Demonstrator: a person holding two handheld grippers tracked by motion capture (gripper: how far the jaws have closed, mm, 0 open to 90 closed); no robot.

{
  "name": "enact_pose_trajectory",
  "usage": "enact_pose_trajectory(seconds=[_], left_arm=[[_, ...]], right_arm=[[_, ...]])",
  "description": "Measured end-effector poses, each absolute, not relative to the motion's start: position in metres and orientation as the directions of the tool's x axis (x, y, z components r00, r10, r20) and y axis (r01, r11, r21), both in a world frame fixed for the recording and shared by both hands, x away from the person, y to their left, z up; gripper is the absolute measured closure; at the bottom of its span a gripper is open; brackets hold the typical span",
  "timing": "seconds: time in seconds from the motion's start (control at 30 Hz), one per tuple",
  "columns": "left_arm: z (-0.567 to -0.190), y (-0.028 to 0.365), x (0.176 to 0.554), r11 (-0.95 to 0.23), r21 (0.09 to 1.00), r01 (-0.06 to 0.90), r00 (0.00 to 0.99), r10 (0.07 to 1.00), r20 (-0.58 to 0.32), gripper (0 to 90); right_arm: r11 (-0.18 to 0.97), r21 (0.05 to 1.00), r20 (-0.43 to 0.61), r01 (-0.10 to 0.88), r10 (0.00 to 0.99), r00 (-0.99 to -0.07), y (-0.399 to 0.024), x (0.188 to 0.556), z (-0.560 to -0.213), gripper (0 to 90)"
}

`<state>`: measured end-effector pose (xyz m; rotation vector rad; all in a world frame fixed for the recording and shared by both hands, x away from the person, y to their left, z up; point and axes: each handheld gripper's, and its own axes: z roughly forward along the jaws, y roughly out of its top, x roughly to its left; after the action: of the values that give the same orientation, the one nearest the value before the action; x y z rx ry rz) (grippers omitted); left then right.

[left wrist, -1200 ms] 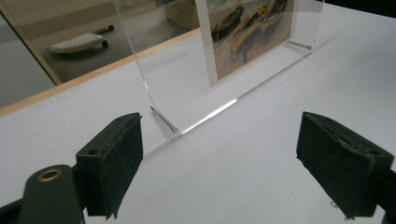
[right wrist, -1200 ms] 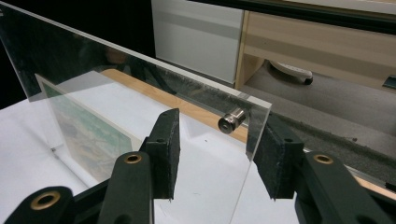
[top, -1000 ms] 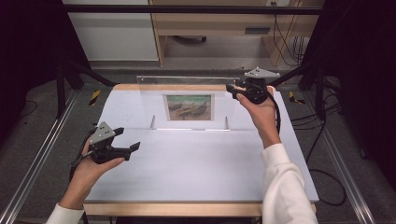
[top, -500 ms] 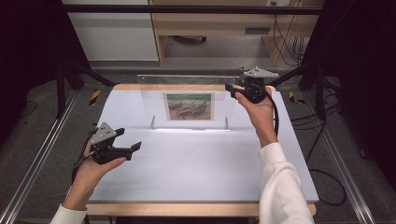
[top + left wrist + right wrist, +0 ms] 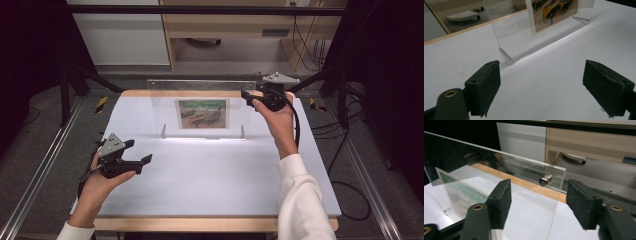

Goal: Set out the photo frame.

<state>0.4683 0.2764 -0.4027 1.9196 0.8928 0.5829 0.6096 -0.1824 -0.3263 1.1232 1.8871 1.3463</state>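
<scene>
Around us the room is dark, with a pale wooden cabinet [image 5: 235, 30] beyond the far edge of the white-topped wooden table [image 5: 215, 190] at which we work. Near the far side of that table stands a clear acrylic picture frame [image 5: 202, 107], upright on its lower edge, and we take it as our landmark. A colourful printed picture of boats [image 5: 202, 114] sits in the middle of the frame, and small metal pegs stand at its lower corners. In the right gripper view a silver metal screw post [image 5: 545, 180] shows in the upper corner of the frame, close to its side edge. Our right gripper [image 5: 252, 96] is raised at the frame's upper right corner; its jaws have just been opening, and they now stand apart on either side of the clear pane, which passes between them without either pad pressing on it. Our left gripper [image 5: 140, 152] hovers over bare table well in front of the frame and to its left, jaws spread wide with nothing between them, pointing toward the frame's lower left corner.
</scene>
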Motion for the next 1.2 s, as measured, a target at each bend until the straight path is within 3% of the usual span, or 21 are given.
enact_pose_trajectory(seconds=[0.13, 0.37, 1.2], left_arm=[[-0.403, 0.277, 0.469, -0.318, 0.883, 0.344, 0.612, 0.79, 0.046, 14.0], [-0.405, 0.276, 0.471, -0.298, 0.885, 0.358, 0.603, 0.797, 0.025, 11.6], [-0.445, 0.278, 0.473, -0.281, 0.868, 0.409, 0.547, 0.837, 0.014, 9.1]], right_arm=[[0.19, 0.927, -0.013, 0.325, 0.878, -0.478, -0.184, 0.599, -0.324, 18.9], [0.22, 0.927, -0.066, 0.305, 0.894, -0.443, -0.189, 0.571, -0.329, 12.7], [0.262, 0.885, -0.08, 0.384, 0.899, -0.43, -0.208, 0.494, -0.399, 7.8]])
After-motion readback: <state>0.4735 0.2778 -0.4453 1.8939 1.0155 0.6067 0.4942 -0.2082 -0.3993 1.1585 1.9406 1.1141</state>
